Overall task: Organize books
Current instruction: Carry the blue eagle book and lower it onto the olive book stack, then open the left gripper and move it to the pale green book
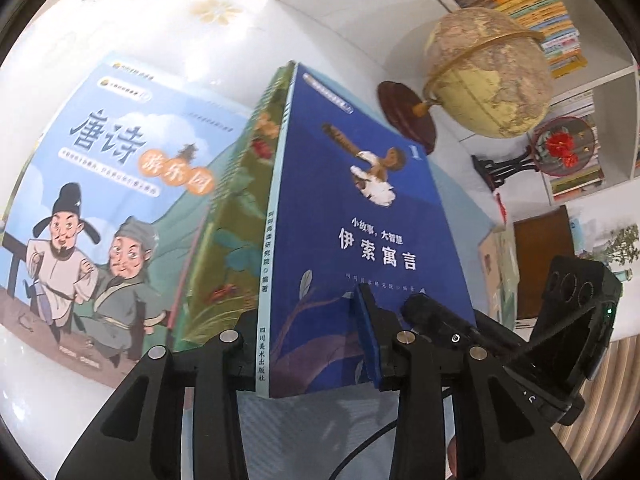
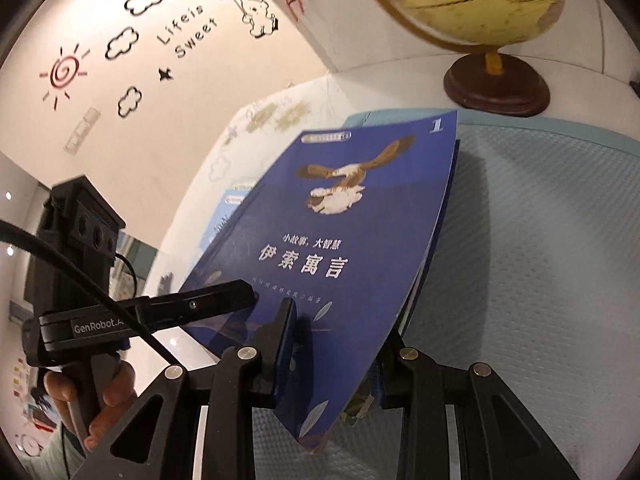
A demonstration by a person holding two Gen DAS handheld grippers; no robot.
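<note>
Blue book (image 1: 360, 208): glossy dark-blue softcover, bird picture and white characters on the front, pale teal spine with black print. It stands tilted on its lower edge on a pale blue mesh-textured mat (image 2: 540, 240), which lies on the white counter (image 1: 340, 20).

Left tongs (image 1: 308, 344): black, angular arms with round metal pins. The book's spine end sits between the jaws; the one blue-padded finger (image 1: 366, 340) in view lies flat against the front cover, but the finger behind the book is hidden, so I cannot tell whether they pinch it or stand loose.

Right tongs (image 2: 334, 354): clenched on the blue book's lower page-edge corner, one pad on the cover, the other behind the pages. The cover bows slightly outward.

Left of the blue book, touching its back, lies a flat light-blue book (image 1: 112, 184) with two cartoon robed figures.

Beyond the blue book's top edge stands a globe (image 1: 488, 72), yellowed sphere, brass ring, round dark wooden base.

A hand (image 2: 100, 400) grips the left tool's handle.
</note>
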